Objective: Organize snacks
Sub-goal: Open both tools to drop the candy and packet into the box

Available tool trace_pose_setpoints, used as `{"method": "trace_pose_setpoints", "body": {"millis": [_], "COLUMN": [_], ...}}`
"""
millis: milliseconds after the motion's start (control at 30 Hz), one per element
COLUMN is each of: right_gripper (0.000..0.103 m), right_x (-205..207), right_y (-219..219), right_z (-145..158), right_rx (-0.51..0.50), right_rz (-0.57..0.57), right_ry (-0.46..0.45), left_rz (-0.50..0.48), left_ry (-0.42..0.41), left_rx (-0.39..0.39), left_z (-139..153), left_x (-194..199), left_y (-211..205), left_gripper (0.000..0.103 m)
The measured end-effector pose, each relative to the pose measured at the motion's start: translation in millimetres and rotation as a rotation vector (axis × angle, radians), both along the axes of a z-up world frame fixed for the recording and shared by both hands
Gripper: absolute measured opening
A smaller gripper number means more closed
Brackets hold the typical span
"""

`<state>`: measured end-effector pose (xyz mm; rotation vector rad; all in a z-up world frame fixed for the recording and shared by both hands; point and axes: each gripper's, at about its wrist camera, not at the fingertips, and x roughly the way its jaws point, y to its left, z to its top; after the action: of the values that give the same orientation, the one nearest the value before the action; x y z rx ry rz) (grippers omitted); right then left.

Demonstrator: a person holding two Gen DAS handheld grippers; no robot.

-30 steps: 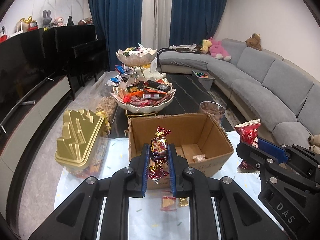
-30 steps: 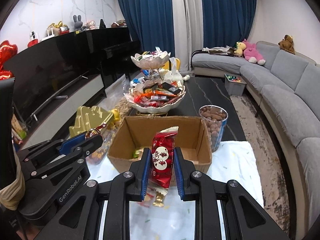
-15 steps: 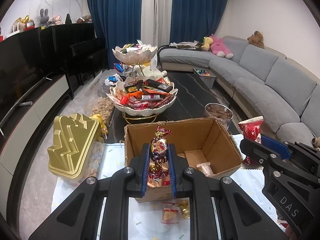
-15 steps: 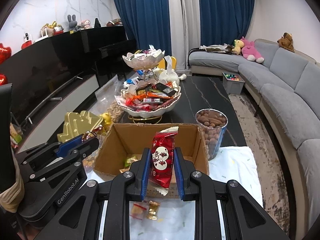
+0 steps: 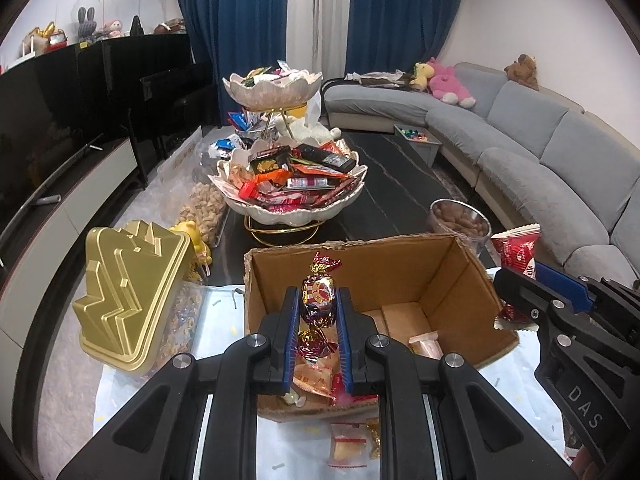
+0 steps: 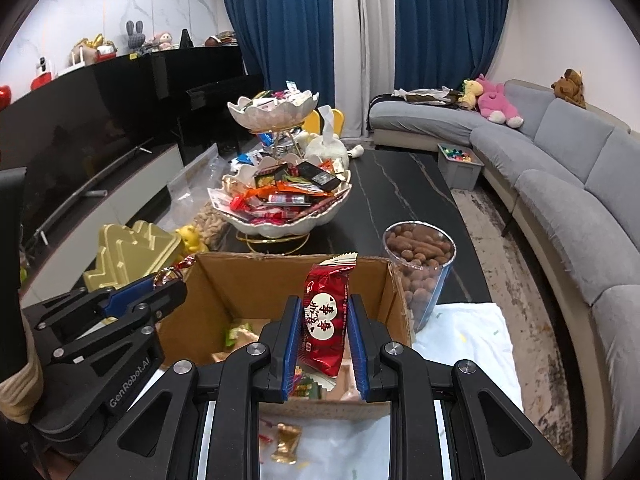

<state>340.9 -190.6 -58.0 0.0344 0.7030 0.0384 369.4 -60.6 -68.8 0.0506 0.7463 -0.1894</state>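
My left gripper [image 5: 318,300] is shut on a foil-wrapped candy [image 5: 318,294] and holds it upright above the near part of an open cardboard box [image 5: 360,268]. My right gripper [image 6: 324,312] is shut on a red snack packet [image 6: 326,312] and holds it above the same box [image 6: 256,276]. Each gripper shows in the other's view, the right one [image 5: 536,280] at the box's right side, the left one [image 6: 160,284] at its left side. Several snacks lie on the box floor [image 5: 400,320].
A two-tier shell bowl stand [image 5: 292,216] heaped with snacks stands behind the box. A gold tin [image 5: 128,300] sits left, a clear cup of nuts [image 6: 418,268] right. Loose candies [image 5: 348,444] lie on the white cloth before the box. A grey sofa [image 5: 540,160] curves right.
Both grippers have risen and moved forward over the box, so its inside shows more. Both stay shut on their snacks.
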Motion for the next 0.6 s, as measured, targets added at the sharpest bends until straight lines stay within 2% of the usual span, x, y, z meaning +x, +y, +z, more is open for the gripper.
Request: {"method": "trace_pose_setpoints", "body": {"millis": [233,600], "right_gripper": [0.024,0.025], "right_x": [13,30], "right_y": [1,-3], "right_z": [-12,-27], "right_rx": [-0.034,-0.026], "right_rz": [-0.010,-0.017], "right_ry": [0.009,0.039], "left_rz": [0.004,0.002], "left_ry": [0.028,0.055], "left_rx": [0.004,0.006], "left_z": [-16,-31], "left_x": [13,25], "left_y": [-2,-5], "left_gripper": [0.019,0.019]}}
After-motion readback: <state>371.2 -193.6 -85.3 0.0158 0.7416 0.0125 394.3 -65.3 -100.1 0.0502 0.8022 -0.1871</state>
